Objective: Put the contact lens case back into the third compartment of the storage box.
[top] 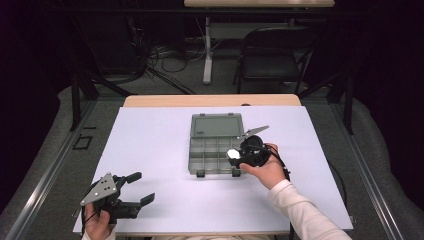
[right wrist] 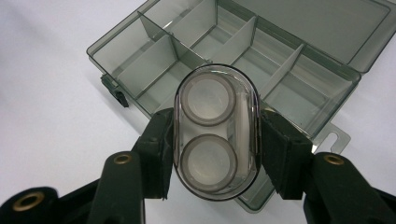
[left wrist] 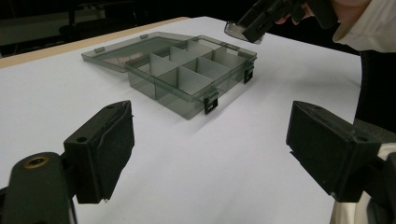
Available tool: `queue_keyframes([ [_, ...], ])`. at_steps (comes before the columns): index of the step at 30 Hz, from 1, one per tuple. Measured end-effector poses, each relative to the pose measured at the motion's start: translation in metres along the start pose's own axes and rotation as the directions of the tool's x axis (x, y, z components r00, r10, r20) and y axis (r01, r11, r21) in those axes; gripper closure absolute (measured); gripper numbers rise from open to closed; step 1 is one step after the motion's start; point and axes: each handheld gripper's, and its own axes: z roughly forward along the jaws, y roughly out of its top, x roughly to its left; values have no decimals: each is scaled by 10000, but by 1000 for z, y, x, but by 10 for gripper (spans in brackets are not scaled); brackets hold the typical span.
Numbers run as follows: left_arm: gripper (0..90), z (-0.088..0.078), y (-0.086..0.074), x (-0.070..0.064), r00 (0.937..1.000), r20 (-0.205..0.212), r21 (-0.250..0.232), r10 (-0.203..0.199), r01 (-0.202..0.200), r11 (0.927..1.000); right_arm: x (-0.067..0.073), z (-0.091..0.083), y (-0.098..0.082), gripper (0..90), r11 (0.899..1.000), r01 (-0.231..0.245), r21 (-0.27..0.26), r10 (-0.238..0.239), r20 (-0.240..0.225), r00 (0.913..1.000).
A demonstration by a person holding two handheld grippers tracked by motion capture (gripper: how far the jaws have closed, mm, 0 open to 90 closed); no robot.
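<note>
A smoky translucent organizer box [top: 214, 155] lies open in the middle of the white table, its lid [top: 217, 125] folded flat on the far side and its several compartments empty. My right gripper [top: 242, 153] hovers over the box's near right corner, shut on a small clear oval case [right wrist: 215, 130] with two round wells. The right gripper view has the case standing upright between the pads [right wrist: 280, 158], with the box [right wrist: 280, 79] below it. My left gripper [top: 141, 188] rests open near the table's front left corner, holding nothing. Its own view looks between its fingers [left wrist: 107, 144] toward the box [left wrist: 187, 79] and the case [left wrist: 240, 31].
The white sheet [top: 165, 150] covers the table top, with a wood edge [top: 210, 100] at the back. Beyond the table stand a black chair [top: 275, 55] and a desk leg [top: 207, 50] among floor cables. A person's white sleeve [top: 300, 210] crosses the front right.
</note>
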Motion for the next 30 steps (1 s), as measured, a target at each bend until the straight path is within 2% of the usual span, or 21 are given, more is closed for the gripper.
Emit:
queue_keyframes([
  [8, 157, 1, 0, 1, 10000, 41, 21, 17, -17, 10000, -1, 8, 12, 485, 9997, 148, 184, -148, 14, 9999],
  [17, 157, 1, 0, 1, 10000, 74, 26, -9, 8, 10000, 2, 26, 29, 485, 9980, 394, 489, -393, -12, 9992],
  [30, 157, 1, 0, 1, 10000, 90, 36, 1, -2, 10000, -3, 43, 50, 485, 9971, 446, 623, -443, -59, 9990],
])
